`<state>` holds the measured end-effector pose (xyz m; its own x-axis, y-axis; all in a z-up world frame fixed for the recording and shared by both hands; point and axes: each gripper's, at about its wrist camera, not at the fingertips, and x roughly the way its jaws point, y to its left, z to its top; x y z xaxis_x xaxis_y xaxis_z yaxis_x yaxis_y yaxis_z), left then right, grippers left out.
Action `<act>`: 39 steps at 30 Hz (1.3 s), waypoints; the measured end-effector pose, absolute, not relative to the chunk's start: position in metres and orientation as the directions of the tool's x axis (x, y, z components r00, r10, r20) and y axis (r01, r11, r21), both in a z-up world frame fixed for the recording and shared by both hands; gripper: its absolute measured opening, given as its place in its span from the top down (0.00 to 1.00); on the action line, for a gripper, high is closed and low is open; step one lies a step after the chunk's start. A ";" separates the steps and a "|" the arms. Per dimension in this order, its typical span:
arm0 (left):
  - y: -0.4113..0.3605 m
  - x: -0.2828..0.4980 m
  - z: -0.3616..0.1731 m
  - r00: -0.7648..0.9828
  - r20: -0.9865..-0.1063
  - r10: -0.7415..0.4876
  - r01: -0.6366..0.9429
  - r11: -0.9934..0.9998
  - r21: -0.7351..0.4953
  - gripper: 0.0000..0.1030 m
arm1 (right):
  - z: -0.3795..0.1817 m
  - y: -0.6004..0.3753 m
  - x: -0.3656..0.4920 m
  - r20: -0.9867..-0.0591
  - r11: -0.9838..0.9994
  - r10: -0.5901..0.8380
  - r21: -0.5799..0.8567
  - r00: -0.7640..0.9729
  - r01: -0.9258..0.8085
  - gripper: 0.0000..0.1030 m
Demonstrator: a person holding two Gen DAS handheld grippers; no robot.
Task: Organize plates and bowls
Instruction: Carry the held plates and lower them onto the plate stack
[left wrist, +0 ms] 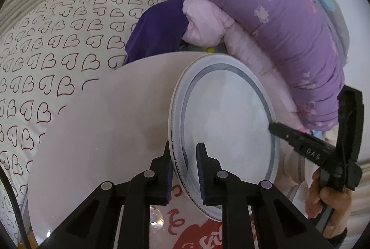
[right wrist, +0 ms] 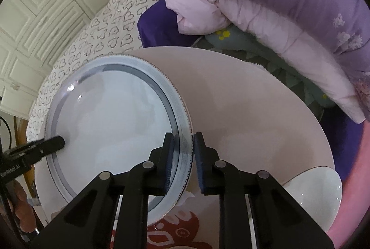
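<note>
A round, pale pink table top [left wrist: 97,133] filled the lower middle of both views, with red cartoon lettering [left wrist: 180,223] printed near its closest edge. Behind it lay a bed covered by a white sheet with outlined hearts [left wrist: 53,47]. A dark purple cloth [left wrist: 157,29] sat bunched at the far side of the table, just beside a crumpled pale pink quilt [left wrist: 205,24]. Over that quilt arched a thick lilac quilt with pink and white flowers [left wrist: 277,17]. A grey fabric with yellow dots [right wrist: 222,37] showed beneath the quilts. White panelled wardrobe doors [right wrist: 46,6] stood behind the bed.
</note>
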<state>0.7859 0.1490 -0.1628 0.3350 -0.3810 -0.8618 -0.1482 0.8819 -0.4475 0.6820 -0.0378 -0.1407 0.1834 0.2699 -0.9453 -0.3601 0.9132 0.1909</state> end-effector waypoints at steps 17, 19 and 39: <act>0.148 0.793 -0.171 0.330 -0.885 -0.330 -0.163 0.903 -0.397 0.85 | -0.149 -0.034 0.683 -0.920 0.878 0.367 0.292 0.140 -0.380 0.78; 0.152 0.792 -0.170 0.333 -0.884 -0.329 -0.168 0.901 -0.399 0.84 | -0.145 -0.032 0.680 -0.914 0.873 0.378 0.299 0.148 -0.384 0.79; 0.197 0.713 -0.108 0.402 -0.849 -0.343 -0.166 0.885 -0.435 0.86 | -0.098 -0.022 0.623 -0.882 0.851 0.430 0.324 0.194 -0.413 0.80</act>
<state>0.7127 0.1973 -0.1081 0.4016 -0.3425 -0.8494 -0.1658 0.8849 -0.4352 0.6234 -0.0223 -0.0982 0.1936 0.4299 -0.8819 -0.4132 0.8510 0.3241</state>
